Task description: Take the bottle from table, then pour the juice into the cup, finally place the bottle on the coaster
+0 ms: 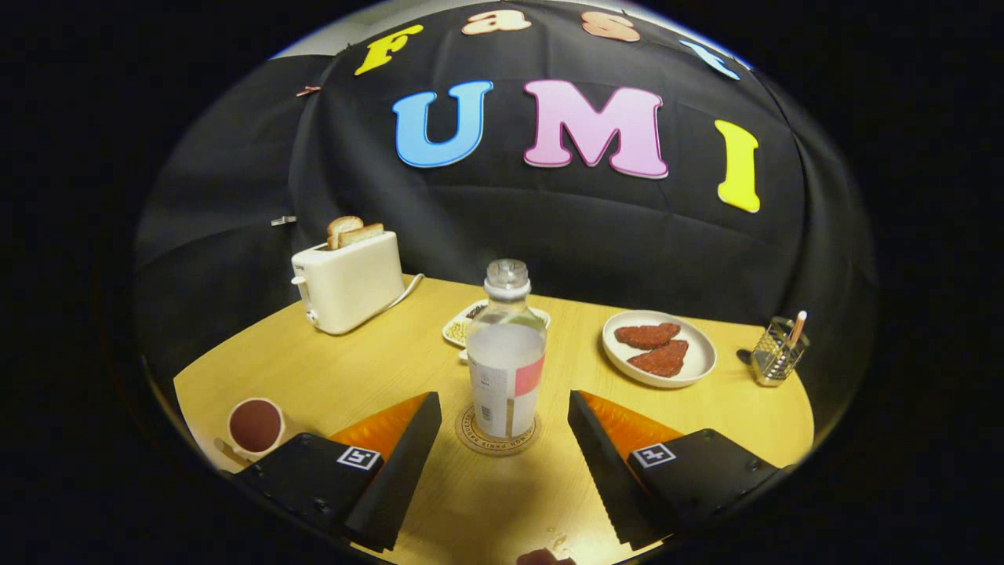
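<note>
The clear bottle (507,353) stands upright on the round coaster (496,433), just ahead of the tool (502,408), whose fingers are spread wide and touch nothing, so it reads as released. The cup (255,425), at ten o'clock from the left finger, holds dark juice, suggesting pouring is done on this wooden surface (376,361)

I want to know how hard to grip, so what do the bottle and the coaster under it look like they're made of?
The bottle looks like clear plastic or glass, see-through and glossy with a paper-like label; the picture leaves it open. The coaster looks like cork or wood, matte tan with a printed ring. The gripper has its fingers open, apart from the bottle.
</note>
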Demonstrator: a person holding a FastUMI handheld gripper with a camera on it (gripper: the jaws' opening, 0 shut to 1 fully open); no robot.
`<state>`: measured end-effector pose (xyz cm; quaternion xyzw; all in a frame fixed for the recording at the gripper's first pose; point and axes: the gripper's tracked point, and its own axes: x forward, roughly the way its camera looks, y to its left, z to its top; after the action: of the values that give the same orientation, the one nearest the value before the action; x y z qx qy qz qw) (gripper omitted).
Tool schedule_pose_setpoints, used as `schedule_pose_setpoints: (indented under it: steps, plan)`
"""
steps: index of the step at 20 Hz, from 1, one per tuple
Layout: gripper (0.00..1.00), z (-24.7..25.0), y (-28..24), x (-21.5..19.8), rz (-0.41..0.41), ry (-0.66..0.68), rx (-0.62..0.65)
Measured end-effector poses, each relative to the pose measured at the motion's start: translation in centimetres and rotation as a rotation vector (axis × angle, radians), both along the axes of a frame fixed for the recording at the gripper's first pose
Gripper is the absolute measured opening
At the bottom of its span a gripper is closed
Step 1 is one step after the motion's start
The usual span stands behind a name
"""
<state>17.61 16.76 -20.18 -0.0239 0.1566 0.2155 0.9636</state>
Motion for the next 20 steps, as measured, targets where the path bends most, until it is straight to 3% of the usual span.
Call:
schedule_pose_setpoints:
  steps: [8,14,20]
  plan:
    - [0.98,8.2,-5.4,-9.2,0.047,-0.091,-0.016]
    - [0.97,12.9,-10.7,-12.8,-0.085,-0.148,-0.050]
    - [0.97,18.3,-14.3,-15.5,-0.278,-0.188,0.057]
